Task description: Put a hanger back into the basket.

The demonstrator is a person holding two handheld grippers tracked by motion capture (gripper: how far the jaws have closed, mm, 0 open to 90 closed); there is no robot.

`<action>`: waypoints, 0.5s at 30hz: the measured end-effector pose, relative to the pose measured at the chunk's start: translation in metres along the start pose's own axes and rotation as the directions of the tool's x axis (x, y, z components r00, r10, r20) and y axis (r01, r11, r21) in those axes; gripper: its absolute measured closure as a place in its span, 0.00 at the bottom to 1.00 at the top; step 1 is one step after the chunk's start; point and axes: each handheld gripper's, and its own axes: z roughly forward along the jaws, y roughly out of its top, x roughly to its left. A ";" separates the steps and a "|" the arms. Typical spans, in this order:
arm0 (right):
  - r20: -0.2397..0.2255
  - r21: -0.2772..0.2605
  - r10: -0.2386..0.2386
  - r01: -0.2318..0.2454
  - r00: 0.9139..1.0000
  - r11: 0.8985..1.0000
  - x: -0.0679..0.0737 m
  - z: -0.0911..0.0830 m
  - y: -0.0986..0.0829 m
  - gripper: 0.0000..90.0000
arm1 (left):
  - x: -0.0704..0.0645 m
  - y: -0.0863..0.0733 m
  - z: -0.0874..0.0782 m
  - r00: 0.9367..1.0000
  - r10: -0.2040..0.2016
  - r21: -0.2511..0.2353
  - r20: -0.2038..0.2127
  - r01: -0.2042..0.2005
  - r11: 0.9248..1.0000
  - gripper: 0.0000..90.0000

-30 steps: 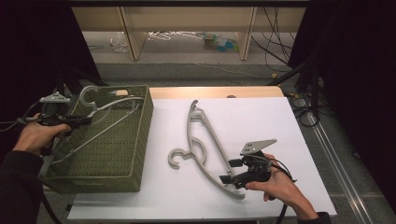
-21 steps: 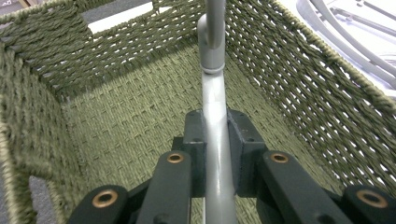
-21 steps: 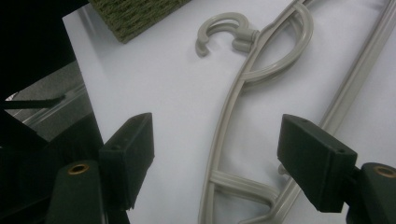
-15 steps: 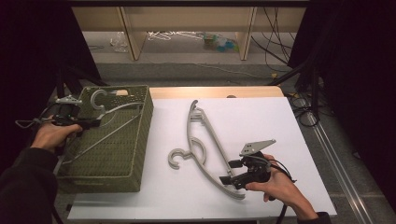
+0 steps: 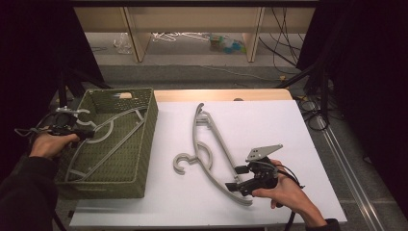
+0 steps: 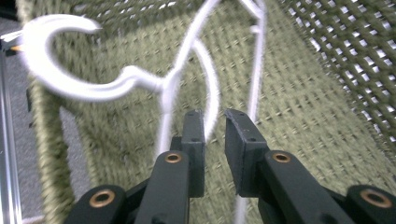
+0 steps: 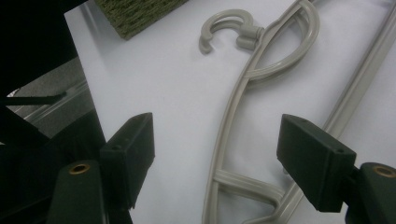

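A grey plastic hanger lies on the white table, its hook toward the basket. My right gripper stands open over the hanger's near end; in the right gripper view the hanger runs between the wide jaws of the right gripper without touching them. A second pale hanger rests slanted in the green woven basket. My left gripper is at the basket's left rim. Its jaws stand a narrow gap apart with nothing clamped, the left gripper just short of the blurred hanger.
The basket's woven floor lies under the left jaws, and its corner shows in the right gripper view. Bare white sheet stretches right of the table hanger. Wooden shelving and cables are beyond the table's far edge.
My left hand has come nearer and lower along the basket's left side, and the pale hanger has sunk into the basket. The right gripper has stayed put.
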 end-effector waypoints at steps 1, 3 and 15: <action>0.000 0.000 0.000 0.000 1.000 1.000 0.000 0.000 0.000 0.32 | 0.000 0.000 0.000 1.000 0.000 0.000 0.000 0.000 1.000 0.85; 0.000 -0.001 0.000 0.000 1.000 1.000 0.000 0.000 0.000 0.32 | 0.001 -0.001 -0.002 1.000 -0.012 -0.009 -0.003 0.012 1.000 0.85; 0.014 -0.022 -0.002 0.003 1.000 1.000 0.001 0.002 0.000 0.31 | -0.030 -0.009 -0.054 0.982 -0.119 -0.280 0.148 0.157 0.947 0.62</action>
